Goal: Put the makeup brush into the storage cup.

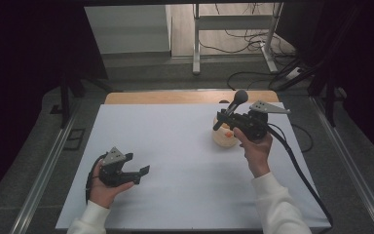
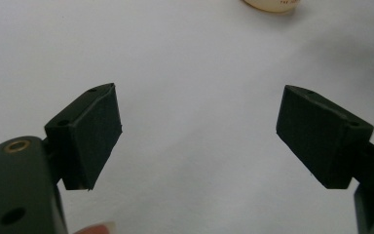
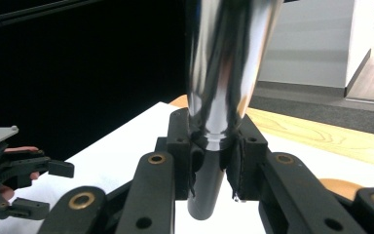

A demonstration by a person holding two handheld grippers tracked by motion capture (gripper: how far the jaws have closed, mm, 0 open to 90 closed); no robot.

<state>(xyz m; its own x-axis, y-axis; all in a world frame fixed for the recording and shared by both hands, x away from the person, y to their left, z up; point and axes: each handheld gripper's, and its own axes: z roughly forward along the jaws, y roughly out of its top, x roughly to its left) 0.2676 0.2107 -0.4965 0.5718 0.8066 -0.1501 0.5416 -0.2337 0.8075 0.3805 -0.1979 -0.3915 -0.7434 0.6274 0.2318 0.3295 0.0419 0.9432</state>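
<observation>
White desk (image 1: 185, 161) fills the high view; right of center, a shiny dark microphone (image 1: 233, 106) is clenched in the right claw (image 1: 229, 118), tilted above a pale round container (image 1: 225, 138). At lower left, the left claw (image 1: 139, 174) rests released.

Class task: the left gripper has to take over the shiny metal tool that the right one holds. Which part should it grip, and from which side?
Probably the tool's upper shaft just below its rounded head, coming from the left gripper's own side: the right gripper clamps the narrow lower end, leaving that stretch free.
</observation>
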